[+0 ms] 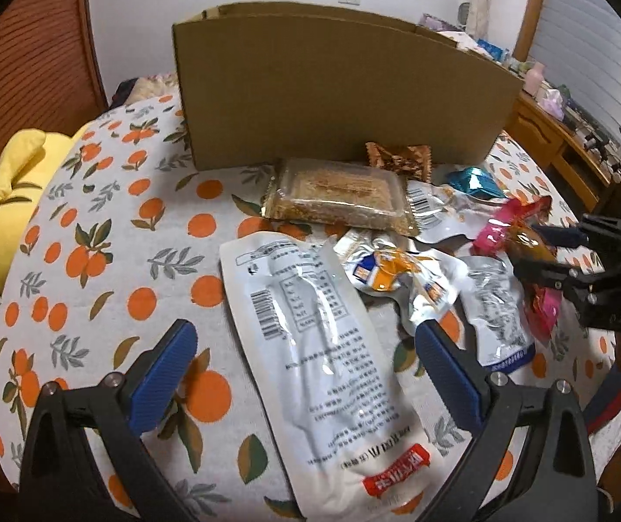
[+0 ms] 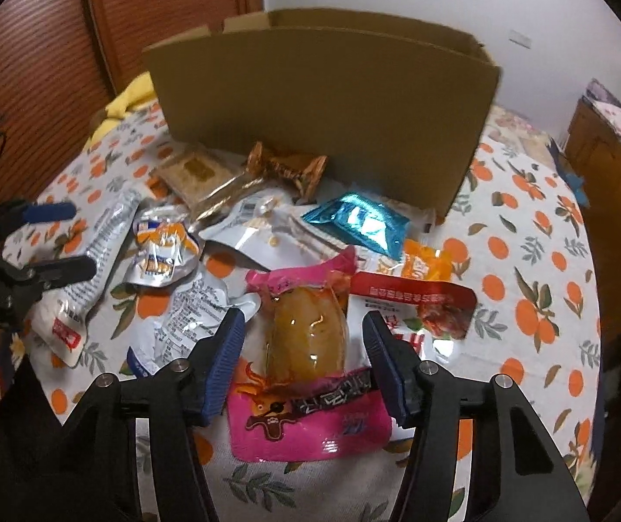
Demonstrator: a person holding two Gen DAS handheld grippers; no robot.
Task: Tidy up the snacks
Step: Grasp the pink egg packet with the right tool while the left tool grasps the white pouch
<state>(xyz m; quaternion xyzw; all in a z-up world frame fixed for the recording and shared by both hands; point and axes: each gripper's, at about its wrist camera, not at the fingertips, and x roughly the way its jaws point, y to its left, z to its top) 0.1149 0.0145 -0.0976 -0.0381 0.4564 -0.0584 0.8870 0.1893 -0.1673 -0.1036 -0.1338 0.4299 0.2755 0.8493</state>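
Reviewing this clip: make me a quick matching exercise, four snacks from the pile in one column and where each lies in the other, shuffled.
1. pink packet
2. long white packet
3. teal foil packet
4. clear-wrapped cake

A. between the left gripper fingers
B. left of the brown twist-wrapped snack
C. between the right gripper fingers
D. near the cardboard box, behind the pink packet

Pairs: 1-C, 2-A, 3-D, 4-B

- The left gripper (image 1: 301, 339) has two black arms with blue tips.
- The blue pads (image 1: 160, 376) have small bumps all over.
- Round silver screws (image 1: 114, 377) sit on the black arms.
- The right gripper (image 2: 303, 326) looks the same: black arms, ridged blue pads, silver screws.
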